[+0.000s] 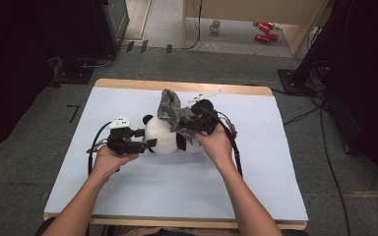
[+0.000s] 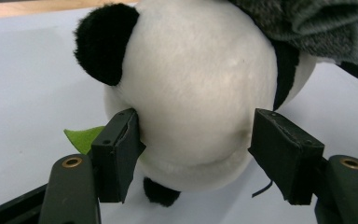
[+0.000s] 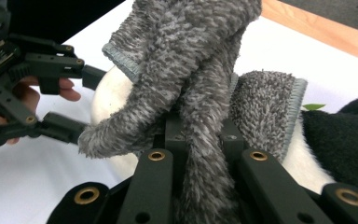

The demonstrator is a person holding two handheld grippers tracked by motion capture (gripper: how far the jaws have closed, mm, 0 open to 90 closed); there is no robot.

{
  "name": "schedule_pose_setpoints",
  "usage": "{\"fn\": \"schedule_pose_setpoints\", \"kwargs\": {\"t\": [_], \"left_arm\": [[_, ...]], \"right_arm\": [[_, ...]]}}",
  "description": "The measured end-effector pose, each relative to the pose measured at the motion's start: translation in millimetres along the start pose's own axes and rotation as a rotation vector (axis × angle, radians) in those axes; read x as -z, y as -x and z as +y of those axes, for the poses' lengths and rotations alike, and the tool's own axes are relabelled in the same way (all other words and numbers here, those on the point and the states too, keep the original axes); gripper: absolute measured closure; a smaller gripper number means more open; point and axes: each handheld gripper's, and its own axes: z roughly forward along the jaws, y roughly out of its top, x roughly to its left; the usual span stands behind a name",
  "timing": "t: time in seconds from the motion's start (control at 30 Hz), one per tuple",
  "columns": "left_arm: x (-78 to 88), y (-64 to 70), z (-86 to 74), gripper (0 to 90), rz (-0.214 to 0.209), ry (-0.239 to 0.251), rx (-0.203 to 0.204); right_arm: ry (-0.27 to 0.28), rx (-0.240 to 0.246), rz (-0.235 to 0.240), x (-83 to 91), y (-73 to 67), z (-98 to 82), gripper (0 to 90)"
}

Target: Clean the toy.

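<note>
Left gripper view: panda between the gripper's parted jaws, perhaps touching.

Desk: rectangular, pale blue-white top with light wooden edging, centre of the high view. Floor: grey carpet tiles all round. Black stand base at 10 o'clock, black equipment cabinet above it. Light wooden partition at 12 o'clock, over a paler floor strip; white mug and red cans lie there at 1 o'clock. Black cables trail at 3 o'clock. Dark curtains at 9 and 3 o'clock.
</note>
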Motion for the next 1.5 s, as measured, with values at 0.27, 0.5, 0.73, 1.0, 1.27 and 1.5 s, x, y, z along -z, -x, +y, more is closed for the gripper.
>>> {"fn": "schedule_pose_setpoints", "kwargs": {"t": [0.27,0.5,0.73,1.0,1.27,1.5], "left_arm": [[-18.9,4.6,-11.7,31.3,0.086,0.045,-0.030],[-22.0,11.8,-7.0,49.2,0.114,0.074,-0.021],[-21.1,14.0,-3.1,53.0,0.117,0.064,-0.010],[-22.0,13.1,-1.6,53.4,0.127,0.043,-0.001],[-23.2,9.5,-0.7,56.5,0.151,0.012,0.007],[-23.1,12.1,2.3,57.3,0.155,0.005,-0.016]], "right_arm": [[0.006,-0.017,0.003,-4.6,2.2,4.9,80.3],[0.056,-0.017,0.050,-1.1,-16.7,17.4,80.3],[0.051,-0.014,0.070,-28.2,-33.3,13.6,79.4],[0.081,-0.055,0.079,-37.1,-25.3,1.6,78.5],[0.087,-0.056,-0.001,-26.6,-13.4,-7.1,78.1],[0.110,-0.116,0.003,-7.5,7.3,-16.5,78.7]]}}
